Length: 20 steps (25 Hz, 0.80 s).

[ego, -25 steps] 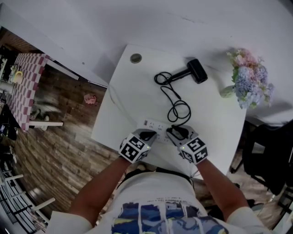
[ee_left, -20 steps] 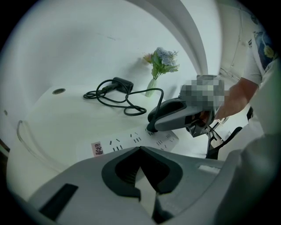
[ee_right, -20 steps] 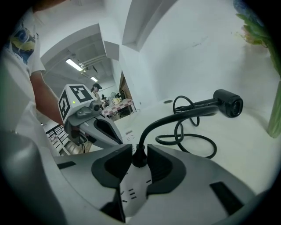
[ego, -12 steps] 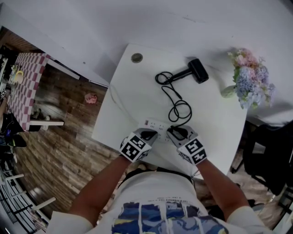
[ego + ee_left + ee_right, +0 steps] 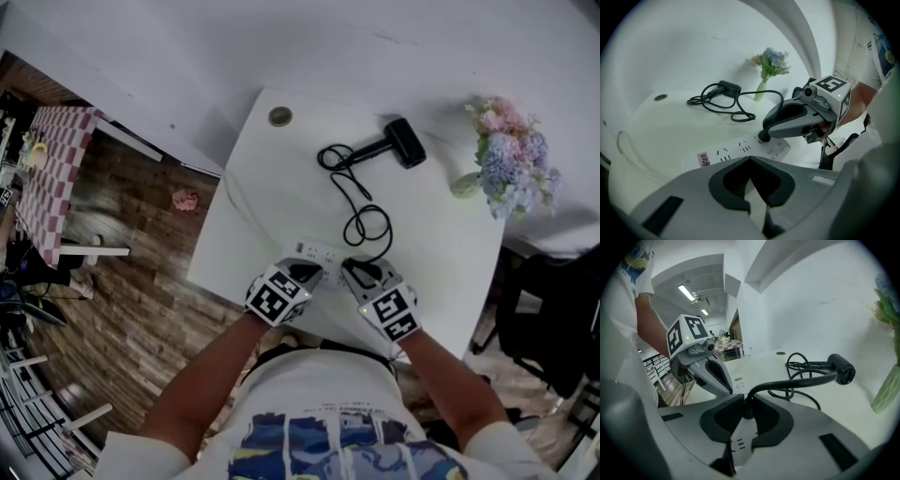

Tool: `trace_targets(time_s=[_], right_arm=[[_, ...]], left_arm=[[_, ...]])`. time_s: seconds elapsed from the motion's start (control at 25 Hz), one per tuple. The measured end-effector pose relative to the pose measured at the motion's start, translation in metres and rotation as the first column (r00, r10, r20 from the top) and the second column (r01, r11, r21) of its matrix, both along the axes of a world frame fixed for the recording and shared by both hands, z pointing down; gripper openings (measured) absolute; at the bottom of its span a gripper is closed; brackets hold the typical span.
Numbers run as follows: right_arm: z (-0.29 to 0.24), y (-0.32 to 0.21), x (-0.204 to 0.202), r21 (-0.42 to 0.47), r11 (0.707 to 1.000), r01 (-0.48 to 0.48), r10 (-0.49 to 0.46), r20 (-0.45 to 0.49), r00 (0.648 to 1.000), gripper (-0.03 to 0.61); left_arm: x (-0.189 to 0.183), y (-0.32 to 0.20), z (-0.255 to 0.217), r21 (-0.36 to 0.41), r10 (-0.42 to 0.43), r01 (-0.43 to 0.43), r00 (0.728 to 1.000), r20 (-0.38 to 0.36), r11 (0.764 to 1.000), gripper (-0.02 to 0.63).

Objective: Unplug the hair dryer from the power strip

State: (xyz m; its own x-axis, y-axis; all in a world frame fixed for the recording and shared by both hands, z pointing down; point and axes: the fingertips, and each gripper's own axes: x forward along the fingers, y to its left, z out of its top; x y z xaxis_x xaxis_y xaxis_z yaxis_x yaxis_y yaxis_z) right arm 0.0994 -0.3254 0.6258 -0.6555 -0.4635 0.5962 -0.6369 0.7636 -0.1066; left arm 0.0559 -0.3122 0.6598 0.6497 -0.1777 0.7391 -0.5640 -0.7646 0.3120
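Note:
A white power strip (image 5: pixel 317 253) lies near the table's front edge. The black hair dryer (image 5: pixel 401 143) lies at the back, and its cord (image 5: pixel 361 220) loops forward to a plug (image 5: pixel 747 405) in the strip's right end. My right gripper (image 5: pixel 746 401) has the plug between its pads, and the jaws are closing on it; the left gripper view shows the right gripper (image 5: pixel 765 137) at the plug. My left gripper (image 5: pixel 750 158) is shut, its tips resting on the power strip (image 5: pixel 736 151) near the labelled end.
A vase of flowers (image 5: pixel 511 159) stands at the table's back right corner. A round metal grommet (image 5: pixel 278 116) sits at the back left. The table's front edge (image 5: pixel 244 298) runs just under both grippers, with wooden floor (image 5: pixel 122 281) below on the left.
The right gripper has rolled slightly over the plug. Both hands have stayed at the strip, and the hair dryer and cord have not moved.

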Motion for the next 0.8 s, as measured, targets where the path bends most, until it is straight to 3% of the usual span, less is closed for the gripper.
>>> trace_targets(time_s=[0.28,0.52,0.8], right_arm=[[-0.035,-0.013,-0.013,0.088,0.996,0.035,-0.036,0.009,0.999,0.054],[-0.042,-0.020,-0.004,0.039,0.999,0.015,-0.017,0.051,0.999,0.057],[-0.050,-0.023,0.011,0.025,0.999,-0.037,0.035,0.077,0.996,0.058]], left_arm=[[0.000,-0.001,0.001,0.002,0.005,-0.005,1.000,0.008,1.000,0.002],[-0.001,0.001,0.001,0.027,-0.023,0.023,1.000,0.014,0.999,0.002],[-0.008,0.002,-0.007,0.017,-0.079,0.080,0.996,-0.039,0.997,0.002]])
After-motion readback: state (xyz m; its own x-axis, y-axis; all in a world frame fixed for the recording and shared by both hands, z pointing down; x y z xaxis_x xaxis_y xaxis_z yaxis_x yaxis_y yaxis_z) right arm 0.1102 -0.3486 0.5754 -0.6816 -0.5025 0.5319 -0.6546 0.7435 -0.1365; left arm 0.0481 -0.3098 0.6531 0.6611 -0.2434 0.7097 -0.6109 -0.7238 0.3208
